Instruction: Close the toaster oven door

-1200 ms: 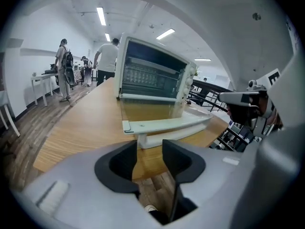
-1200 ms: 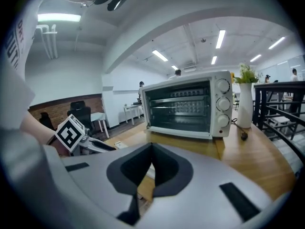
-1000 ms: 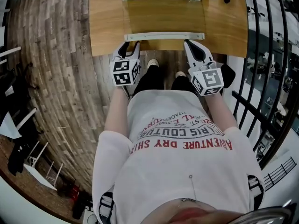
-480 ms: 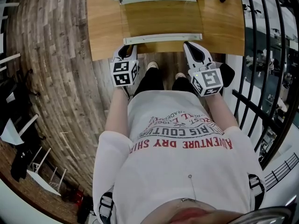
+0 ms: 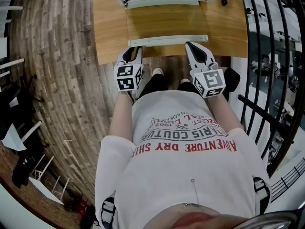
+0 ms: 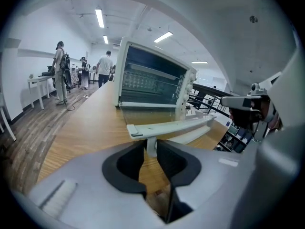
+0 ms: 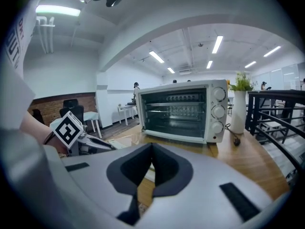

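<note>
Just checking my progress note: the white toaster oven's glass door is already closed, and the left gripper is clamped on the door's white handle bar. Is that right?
No. The white toaster oven has its glass door open, folded down flat over the wooden table; the left gripper view shows it. The left gripper is clamped on the door's white handle bar, as stated.

ceiling lights [image 6: 99, 18] give bright, even light (strong fisheye edges).
</note>
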`<state>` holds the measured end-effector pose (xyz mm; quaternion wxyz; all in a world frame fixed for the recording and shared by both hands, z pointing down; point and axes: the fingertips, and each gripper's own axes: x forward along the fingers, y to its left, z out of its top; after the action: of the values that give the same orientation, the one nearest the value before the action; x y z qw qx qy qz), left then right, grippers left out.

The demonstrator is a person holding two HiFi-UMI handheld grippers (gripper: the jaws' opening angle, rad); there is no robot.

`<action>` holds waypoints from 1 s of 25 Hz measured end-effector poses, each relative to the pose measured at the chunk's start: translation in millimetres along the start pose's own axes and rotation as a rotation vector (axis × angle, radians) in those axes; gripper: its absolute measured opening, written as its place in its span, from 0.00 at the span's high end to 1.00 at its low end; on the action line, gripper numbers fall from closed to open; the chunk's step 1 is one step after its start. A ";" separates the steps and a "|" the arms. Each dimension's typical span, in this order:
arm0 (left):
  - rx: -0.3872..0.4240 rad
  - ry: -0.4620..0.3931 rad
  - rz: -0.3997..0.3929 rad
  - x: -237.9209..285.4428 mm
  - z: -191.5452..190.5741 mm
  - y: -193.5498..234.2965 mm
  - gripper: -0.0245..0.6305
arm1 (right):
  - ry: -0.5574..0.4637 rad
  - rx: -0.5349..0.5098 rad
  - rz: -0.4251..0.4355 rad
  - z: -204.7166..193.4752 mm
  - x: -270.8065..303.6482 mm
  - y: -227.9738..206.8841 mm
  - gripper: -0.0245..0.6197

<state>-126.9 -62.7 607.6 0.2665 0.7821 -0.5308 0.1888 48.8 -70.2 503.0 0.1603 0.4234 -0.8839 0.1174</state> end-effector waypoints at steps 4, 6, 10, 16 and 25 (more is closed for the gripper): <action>0.002 -0.028 -0.009 -8.7 14.5 -2.7 0.82 | -0.021 -0.004 0.008 10.1 2.3 7.3 0.98; -0.004 -0.044 -0.017 -12.9 22.2 -4.4 0.82 | -0.031 -0.005 0.009 14.2 2.8 8.7 0.98; -0.005 -0.080 -0.029 -21.8 39.5 -6.1 0.82 | -0.048 -0.011 0.011 21.8 4.6 11.5 0.98; 0.015 -0.128 -0.039 -29.3 66.1 -8.5 0.82 | -0.078 -0.027 0.007 36.4 6.4 8.0 0.98; 0.070 -0.236 -0.040 -41.8 117.2 -8.8 0.82 | -0.139 -0.055 -0.017 68.5 5.7 0.4 0.98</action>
<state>-132.5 -101.9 489.3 0.1782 0.8182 -0.5357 0.1084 32.5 -97.5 442.1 0.1112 0.4332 -0.8922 0.0619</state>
